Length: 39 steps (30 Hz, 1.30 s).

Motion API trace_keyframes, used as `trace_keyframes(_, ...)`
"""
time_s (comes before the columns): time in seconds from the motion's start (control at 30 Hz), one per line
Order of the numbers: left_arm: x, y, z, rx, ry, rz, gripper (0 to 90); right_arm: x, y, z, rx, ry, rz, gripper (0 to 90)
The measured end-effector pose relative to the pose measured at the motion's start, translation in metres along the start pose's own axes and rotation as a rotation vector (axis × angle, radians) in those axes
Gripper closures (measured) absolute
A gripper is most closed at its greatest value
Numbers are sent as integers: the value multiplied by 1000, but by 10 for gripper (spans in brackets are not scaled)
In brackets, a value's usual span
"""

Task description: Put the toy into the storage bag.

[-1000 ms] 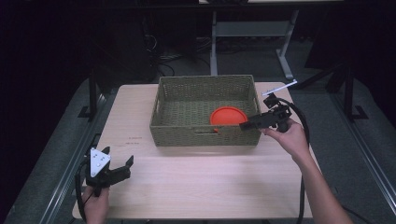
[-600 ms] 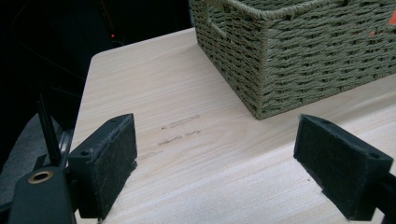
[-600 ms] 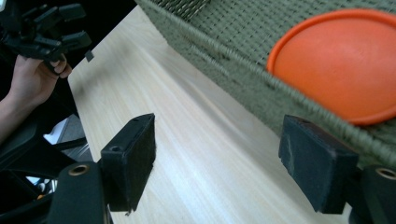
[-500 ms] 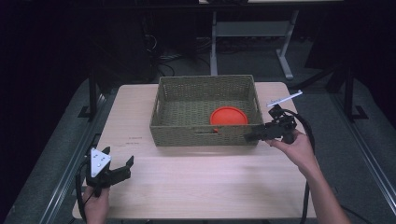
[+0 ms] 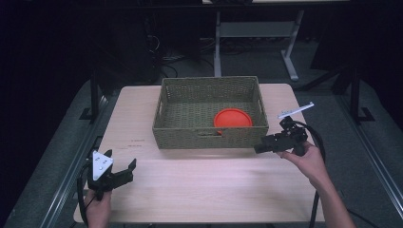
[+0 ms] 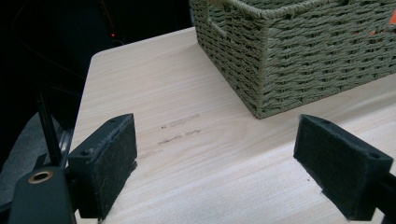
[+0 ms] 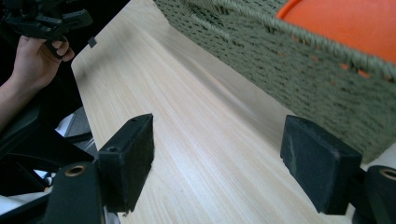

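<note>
Retreat of the right hand-held gripper [image 5: 259, 148] from over the basket [image 5: 209, 137] to its near right corner, jaws wide and empty. Orange disc [image 5: 232, 117] lay inside, just beyond it; likely placed. Left hand-held gripper [image 5: 121, 169] open, idle.

The basket [image 5: 209, 137] wall hid the near edge of the orange disc [image 5: 232, 118]. In the gripper views the basket ran off the frame, and faint marks [image 6: 180, 130] on the table [image 5: 199, 190] were unreadable.
</note>
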State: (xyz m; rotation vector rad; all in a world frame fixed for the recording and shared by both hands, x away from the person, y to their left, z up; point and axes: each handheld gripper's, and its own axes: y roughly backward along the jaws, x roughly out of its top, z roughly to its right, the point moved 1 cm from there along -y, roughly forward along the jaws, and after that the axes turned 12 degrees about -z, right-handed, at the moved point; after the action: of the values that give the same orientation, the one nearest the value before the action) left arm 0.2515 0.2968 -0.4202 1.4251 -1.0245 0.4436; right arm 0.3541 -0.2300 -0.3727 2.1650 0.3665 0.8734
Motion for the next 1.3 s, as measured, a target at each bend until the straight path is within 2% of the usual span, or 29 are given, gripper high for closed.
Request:
trace_keyframes(0.47, 0, -1, 2, -5, 4, 1, 128, -30, -10, 14, 21, -34, 13, 247)
trace_keyframes(0.8, 0, -2, 3, -5, 4, 3, 128, -52, -17, 19, 14, -51, 19, 247)
trace_keyframes(1.13, 0, -1, 3, -4, 6, 3, 128, -75, -19, 27, 17, -91, 32, 241)
trace_keyframes(1.3, 0, -2, 3, -5, 2, -1, 128, -84, -20, 26, -4, -95, 38, 241)
